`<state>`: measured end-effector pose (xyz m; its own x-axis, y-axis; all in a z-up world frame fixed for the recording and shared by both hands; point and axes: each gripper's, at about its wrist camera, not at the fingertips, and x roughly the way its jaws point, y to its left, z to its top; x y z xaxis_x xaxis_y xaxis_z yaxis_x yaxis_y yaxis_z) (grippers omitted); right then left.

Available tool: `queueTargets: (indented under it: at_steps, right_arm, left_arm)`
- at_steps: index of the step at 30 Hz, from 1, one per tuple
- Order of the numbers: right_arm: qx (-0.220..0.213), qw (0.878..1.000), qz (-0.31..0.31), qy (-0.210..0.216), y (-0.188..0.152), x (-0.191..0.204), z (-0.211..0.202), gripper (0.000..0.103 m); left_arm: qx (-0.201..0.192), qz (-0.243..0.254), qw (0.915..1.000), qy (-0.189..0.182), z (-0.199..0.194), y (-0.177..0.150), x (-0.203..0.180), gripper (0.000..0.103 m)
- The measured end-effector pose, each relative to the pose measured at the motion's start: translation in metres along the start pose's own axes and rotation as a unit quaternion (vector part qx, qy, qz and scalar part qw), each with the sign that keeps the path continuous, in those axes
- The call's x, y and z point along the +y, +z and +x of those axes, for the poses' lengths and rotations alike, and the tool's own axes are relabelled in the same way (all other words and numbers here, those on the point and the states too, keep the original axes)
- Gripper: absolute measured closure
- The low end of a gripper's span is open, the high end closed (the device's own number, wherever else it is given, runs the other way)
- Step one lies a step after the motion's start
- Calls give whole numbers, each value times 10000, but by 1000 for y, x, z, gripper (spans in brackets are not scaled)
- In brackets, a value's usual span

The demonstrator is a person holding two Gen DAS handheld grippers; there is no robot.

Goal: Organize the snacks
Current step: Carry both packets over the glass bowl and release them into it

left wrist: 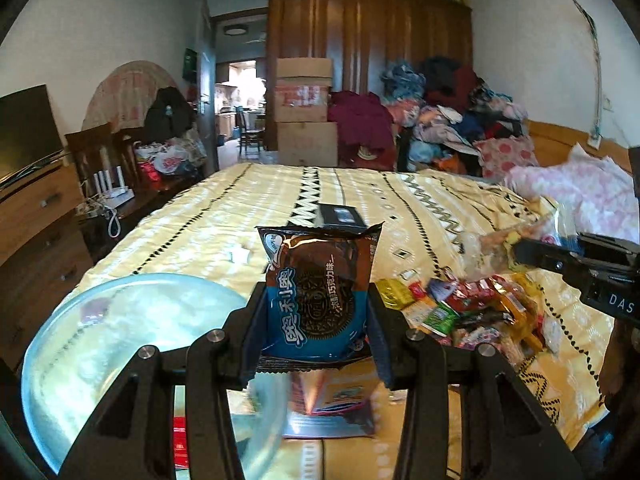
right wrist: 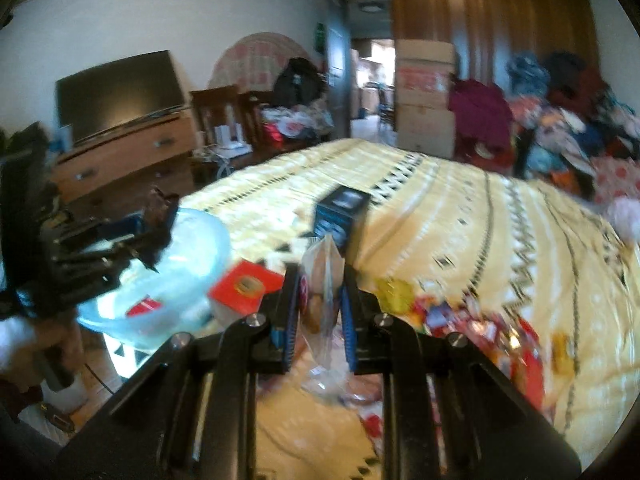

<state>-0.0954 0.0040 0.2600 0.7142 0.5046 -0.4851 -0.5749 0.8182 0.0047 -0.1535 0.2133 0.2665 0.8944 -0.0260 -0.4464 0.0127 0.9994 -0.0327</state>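
Gripping an Oreo cookie packet (left wrist: 318,292), left gripper (left wrist: 316,320) jaws stand part-open; right gripper (right wrist: 320,300) jaws pinch a clear bag (right wrist: 324,280).

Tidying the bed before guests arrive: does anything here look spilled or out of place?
Yes: a heap of snack packets lies scattered loose across the bedspread, outside the clear bowl beside it.

On the bed (left wrist: 224,208), the bowl (left wrist: 120,320) lies left, the snack pile (left wrist: 472,312) right, a box (left wrist: 340,216) behind them.
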Motion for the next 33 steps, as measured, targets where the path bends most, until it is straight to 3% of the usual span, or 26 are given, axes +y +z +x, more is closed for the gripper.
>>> queueTargets:
  at_steps: [10,18,26,33]
  right_arm:
    - [-73,9950,-497,865,43,82,46,84]
    - [423,9855,-663,1505,35,140,102,84]
    - [1053,9759,-741,1760,12,181,142,84]
    - [1263,9721,-790,1812,4,193,150,84]
  left_arm:
    - [-27,-522,9970,568,-23,-5,89,56]
    - [399,-1048,9888,988,-19,-38,156,56]
    - [885,-1127,9845,1011,4,-60,168,56]
    - [1000,-1175,9825,1041,11,-66,173,56]
